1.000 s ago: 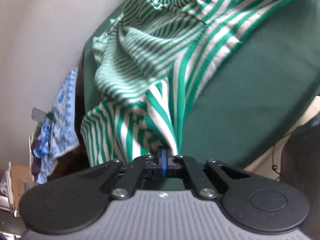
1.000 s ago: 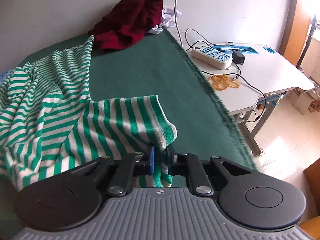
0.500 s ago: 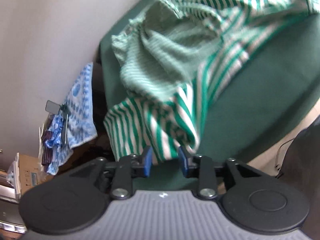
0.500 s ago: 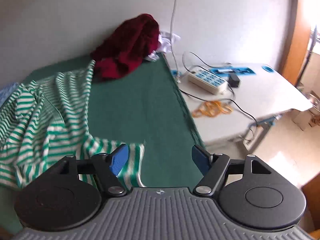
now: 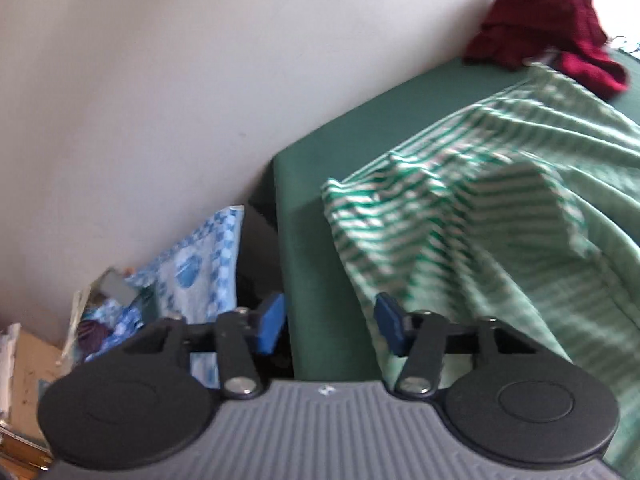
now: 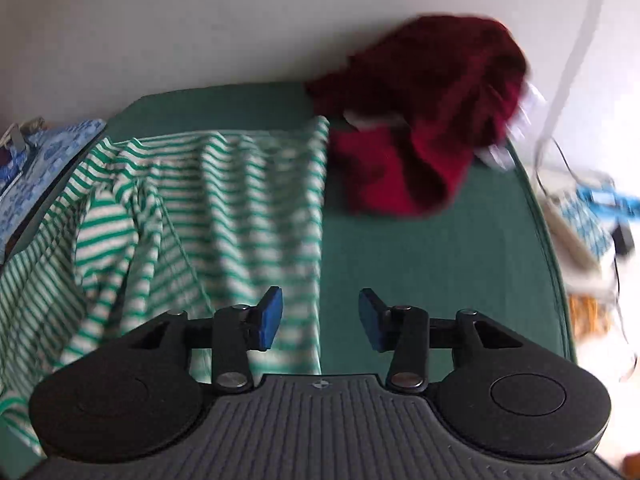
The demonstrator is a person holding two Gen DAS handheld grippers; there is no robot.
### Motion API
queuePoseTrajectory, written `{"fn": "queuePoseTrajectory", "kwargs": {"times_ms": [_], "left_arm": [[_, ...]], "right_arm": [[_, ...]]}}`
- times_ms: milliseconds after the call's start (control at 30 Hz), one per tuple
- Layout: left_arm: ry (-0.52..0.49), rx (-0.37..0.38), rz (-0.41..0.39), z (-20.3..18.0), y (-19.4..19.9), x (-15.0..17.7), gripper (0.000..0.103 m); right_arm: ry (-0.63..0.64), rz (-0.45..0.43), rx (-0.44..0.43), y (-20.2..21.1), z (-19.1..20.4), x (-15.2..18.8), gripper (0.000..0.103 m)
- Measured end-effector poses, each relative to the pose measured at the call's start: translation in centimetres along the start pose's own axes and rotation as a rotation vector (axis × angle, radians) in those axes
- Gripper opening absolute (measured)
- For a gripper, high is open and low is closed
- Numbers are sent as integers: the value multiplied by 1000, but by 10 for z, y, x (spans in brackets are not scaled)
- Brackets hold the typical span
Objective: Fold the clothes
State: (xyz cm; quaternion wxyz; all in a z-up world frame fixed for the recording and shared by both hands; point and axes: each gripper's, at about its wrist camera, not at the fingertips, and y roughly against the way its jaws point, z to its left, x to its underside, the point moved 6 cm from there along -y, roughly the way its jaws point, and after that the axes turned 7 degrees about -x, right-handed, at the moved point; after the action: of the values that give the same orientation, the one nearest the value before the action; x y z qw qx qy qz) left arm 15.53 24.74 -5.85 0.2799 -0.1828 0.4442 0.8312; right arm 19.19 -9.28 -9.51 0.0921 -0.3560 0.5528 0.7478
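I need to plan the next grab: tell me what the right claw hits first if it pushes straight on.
Probably the green cloth covering the table, just right of the striped shirt's edge. The right claw is open and empty. The red garment lies farther back. Depth is uncertain.

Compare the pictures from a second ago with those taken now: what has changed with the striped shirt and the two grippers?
Both grippers let go of the striped shirt. The left gripper has just been opening, the right gripper closing from wider; nothing sits between either's jaws. The shirt lies flatter. The red garment stays at the far edge.
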Motion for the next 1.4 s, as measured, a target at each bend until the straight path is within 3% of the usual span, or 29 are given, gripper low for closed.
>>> {"fn": "queuePoseTrajectory", "kwargs": {"times_ms": [133, 267, 400, 500, 533, 600, 667, 733, 867, 967, 1000, 1033, 1067, 1133, 1233, 1333, 1400], "left_arm": [[-6, 0, 29, 6, -80, -28, 50], [50, 42, 96, -6, -146, -35, 50], [70, 67, 97, -18, -167, -37, 53], [98, 92, 84, -21, -173, -39, 64], [98, 82, 81, -22, -177, -41, 66], [106, 63, 78, -21, -185, -44, 73], [147, 66, 91, -18, -193, -50, 73], [175, 74, 93, -16, -199, -55, 73], [175, 50, 69, -18, -206, -63, 77], [172, 33, 70, -20, -208, -68, 78], [164, 29, 68, -21, -208, -69, 78], [151, 24, 65, -22, -207, -69, 78], [138, 19, 61, -22, -207, -69, 78], [127, 19, 55, -21, -206, -69, 78], [132, 17, 51, -21, -206, -72, 80], [129, -3, 33, -24, -206, -75, 84], [111, -13, 17, -25, -205, -76, 84]], "right_arm": [[9, -22, 18, -39, 3, -58, 47], [-80, -43, -10, -85, -5, -82, 50], [-133, 28, 34, -125, -22, -77, 45], [-196, 43, 27, -140, -48, -75, 45], [-208, 36, 33, -143, -57, -77, 40], [-171, -11, 111, -146, -71, -89, 39], [-152, -42, 278, -148, -93, -97, 39], [-216, -75, 239, -143, -106, -98, 39], [-185, -89, -24, -132, -64, -103, 44], [-58, -17, -26, -153, -28, -101, 59], [-31, -1, -23, -161, -19, -99, 58], [-26, 14, -34, -169, -15, -98, 41], [-9, 2, -6, -169, -16, -99, 3], [28, -32, 68, -167, -17, -103, 1], [-32, -69, 157, -152, -42, -107, 1], [-93, -33, 126, -152, -59, -97, 2], [-48, -60, 182, -144, -53, -93, 2]]}}
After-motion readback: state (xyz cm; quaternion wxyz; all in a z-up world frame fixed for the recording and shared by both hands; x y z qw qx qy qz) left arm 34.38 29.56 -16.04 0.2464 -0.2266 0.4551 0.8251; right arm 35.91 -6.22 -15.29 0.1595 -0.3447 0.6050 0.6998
